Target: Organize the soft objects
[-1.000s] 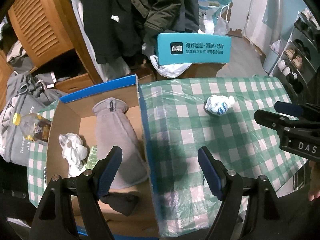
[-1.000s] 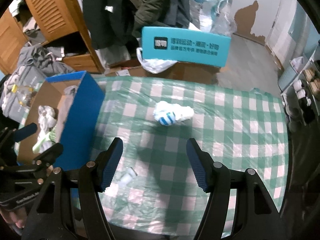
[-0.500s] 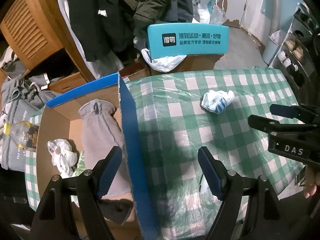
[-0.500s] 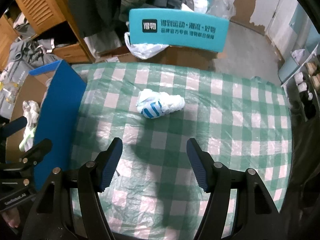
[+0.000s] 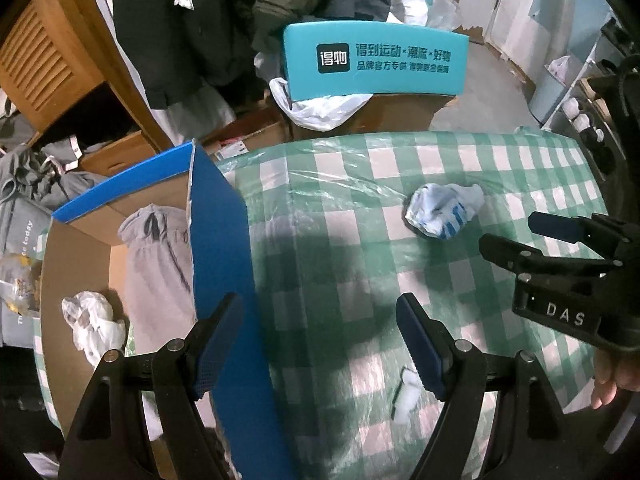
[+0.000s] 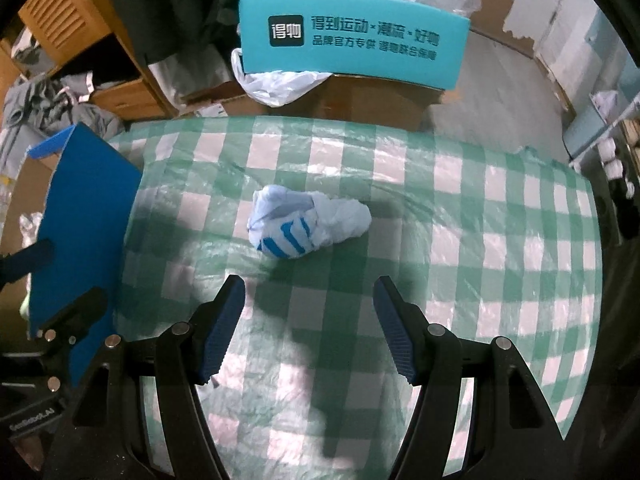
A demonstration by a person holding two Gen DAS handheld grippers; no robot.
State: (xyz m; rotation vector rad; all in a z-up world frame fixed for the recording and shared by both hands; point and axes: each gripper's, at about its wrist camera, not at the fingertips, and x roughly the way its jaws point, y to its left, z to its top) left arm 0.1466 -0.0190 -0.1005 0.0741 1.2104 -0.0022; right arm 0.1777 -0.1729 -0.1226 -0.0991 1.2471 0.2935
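A balled white sock with blue stripes lies on the green checked tablecloth; it also shows in the left wrist view. My right gripper is open and empty, just short of the sock. My left gripper is open and empty, over the right wall of the blue cardboard box. In the box lie a grey garment and a white crumpled cloth. The right gripper also shows in the left wrist view.
A teal chair back with a white plastic bag stands behind the table. A small white scrap lies near the left gripper's right finger. Hanging coats and wooden furniture fill the back left.
Both grippers have moved right and forward. The sock has grown larger in the right wrist view. The left gripper has shifted from over the box interior to over its right wall.
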